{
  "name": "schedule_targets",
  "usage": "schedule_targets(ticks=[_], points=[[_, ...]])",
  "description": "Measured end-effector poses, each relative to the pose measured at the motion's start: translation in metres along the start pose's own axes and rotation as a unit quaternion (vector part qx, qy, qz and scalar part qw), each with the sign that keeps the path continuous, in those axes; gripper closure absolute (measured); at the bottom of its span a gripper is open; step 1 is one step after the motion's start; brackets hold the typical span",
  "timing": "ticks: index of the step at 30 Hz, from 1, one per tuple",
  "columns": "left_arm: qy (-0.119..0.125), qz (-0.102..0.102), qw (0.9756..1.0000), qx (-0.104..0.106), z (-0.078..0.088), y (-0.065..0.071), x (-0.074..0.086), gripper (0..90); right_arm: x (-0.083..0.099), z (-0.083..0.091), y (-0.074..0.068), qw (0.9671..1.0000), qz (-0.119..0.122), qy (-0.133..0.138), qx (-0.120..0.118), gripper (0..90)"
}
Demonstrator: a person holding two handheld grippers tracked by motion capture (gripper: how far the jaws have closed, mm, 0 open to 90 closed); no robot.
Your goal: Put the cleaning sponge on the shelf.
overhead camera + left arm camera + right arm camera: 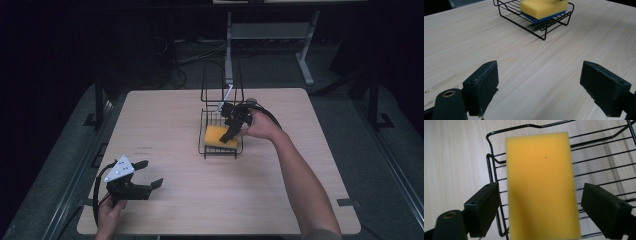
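Right tool (540, 215), jaws spread, is straddling the yellow sponge (541, 185) lying in the wire rack (492, 167); closing squarely on its long edges looks best. Left tool (539, 92) is resting released over the bench (461, 45).

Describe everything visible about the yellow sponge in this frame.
The sponge is a rectangular block of yellow foam with a thin blue layer underneath. It lies flat, yellow face up, in the black wire basket near the table's middle. The right gripper hangs over it, jaws open on either side, apparently not touching. Its top looks clean apart from tiny dark specks.
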State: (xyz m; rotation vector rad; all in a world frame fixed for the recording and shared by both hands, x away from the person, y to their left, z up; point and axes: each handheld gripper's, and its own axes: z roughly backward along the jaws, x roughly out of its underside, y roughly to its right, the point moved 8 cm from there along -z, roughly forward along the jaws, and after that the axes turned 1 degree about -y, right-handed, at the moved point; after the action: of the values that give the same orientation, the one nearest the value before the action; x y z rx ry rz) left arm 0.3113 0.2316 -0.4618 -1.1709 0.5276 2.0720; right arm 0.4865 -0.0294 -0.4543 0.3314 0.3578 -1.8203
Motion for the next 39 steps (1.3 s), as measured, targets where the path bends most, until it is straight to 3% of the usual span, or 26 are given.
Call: schedule_targets(ticks=[6,9,17,27,39], points=[[-0.001,-0.002,1.0,0.001,0.0,0.001,0.0,14.6,0.001,0.006,-0.004,1.0,0.007,0.006,-0.001,14.8],[-0.002,-0.004,1.0,0.0,0.0,0.001,0.0,14.6,0.0,0.009,-0.006,0.9997,0.004,0.023,-0.007,14.8],[-0.002,-0.005,1.0,0.001,0.0,0.002,0.0,14.6,0.007,0.009,-0.012,0.9999,-0.005,0.01,-0.009,14.9],[-0.002,-0.004,1.0,0.001,-0.001,0.002,0.0,14.6,0.001,0.015,-0.022,0.9993,0.021,0.028,-0.011,14.9],[-0.003,-0.007,1.0,0.001,-0.002,0.003,0.0,14.6,0.002,0.01,-0.041,0.9987,0.023,0.028,-0.035,15.0]])
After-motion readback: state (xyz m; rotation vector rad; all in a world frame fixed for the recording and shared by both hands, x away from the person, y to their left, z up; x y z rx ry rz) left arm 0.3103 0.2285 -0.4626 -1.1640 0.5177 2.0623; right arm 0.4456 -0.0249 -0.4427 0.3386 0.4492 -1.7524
